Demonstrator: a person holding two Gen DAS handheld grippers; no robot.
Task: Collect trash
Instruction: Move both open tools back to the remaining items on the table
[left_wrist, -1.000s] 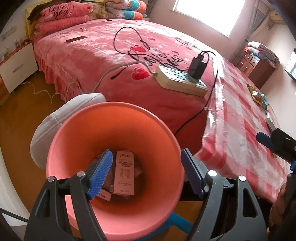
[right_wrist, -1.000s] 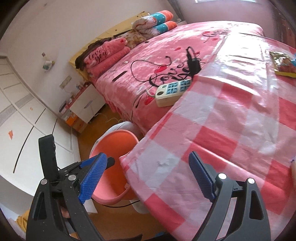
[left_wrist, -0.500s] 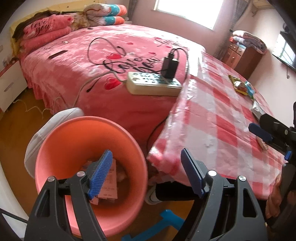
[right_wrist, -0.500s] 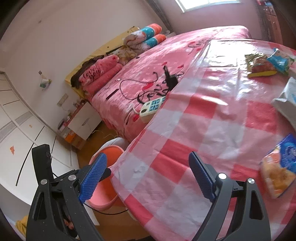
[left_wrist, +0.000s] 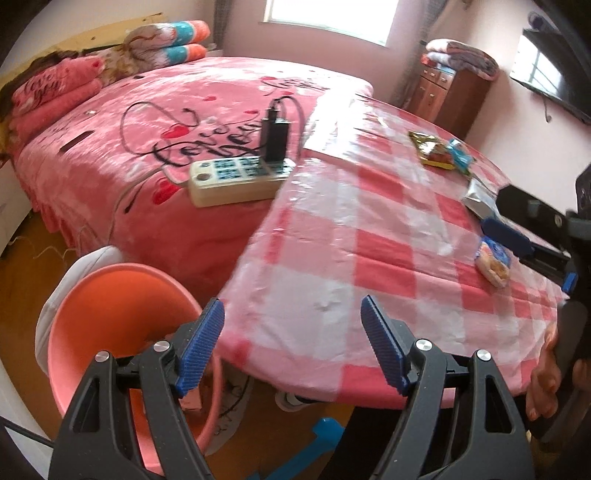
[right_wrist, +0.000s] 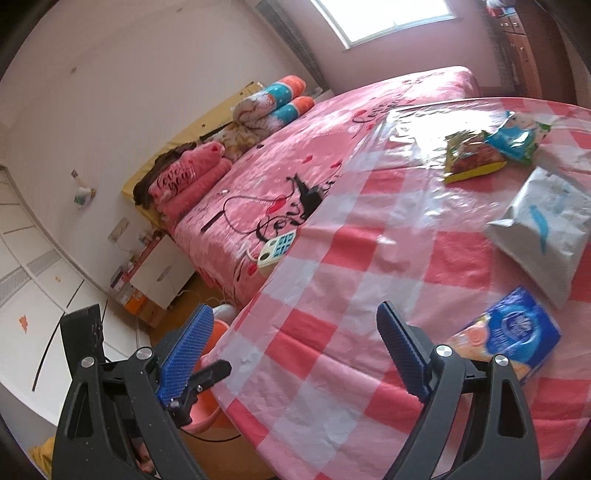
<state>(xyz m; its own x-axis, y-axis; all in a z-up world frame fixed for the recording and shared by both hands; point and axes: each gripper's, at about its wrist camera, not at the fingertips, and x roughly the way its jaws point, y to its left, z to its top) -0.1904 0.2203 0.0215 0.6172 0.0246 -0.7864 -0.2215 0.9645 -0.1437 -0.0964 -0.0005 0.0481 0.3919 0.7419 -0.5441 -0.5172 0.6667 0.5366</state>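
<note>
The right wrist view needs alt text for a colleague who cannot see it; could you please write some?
The open, empty right gripper hangs over a pink-checked tablecloth holding a blue-and-orange packet, a silver bag and snack wrappers. A pink bed lies behind.

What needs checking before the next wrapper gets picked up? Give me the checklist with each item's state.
1. Right gripper empty, fingers apart: ok.
2. Left gripper empty, fingers apart: ok.
3. Blue snack packet lies free on the checked tablecloth, just right of the right gripper: ok.
4. Silver bag and yellow wrapper lie farther back, clear of the blue packet: ok.
5. Pink bin open beside the table edge: ok.
6. Room left in the bin: cannot tell; the left gripper hides its bottom.
</note>
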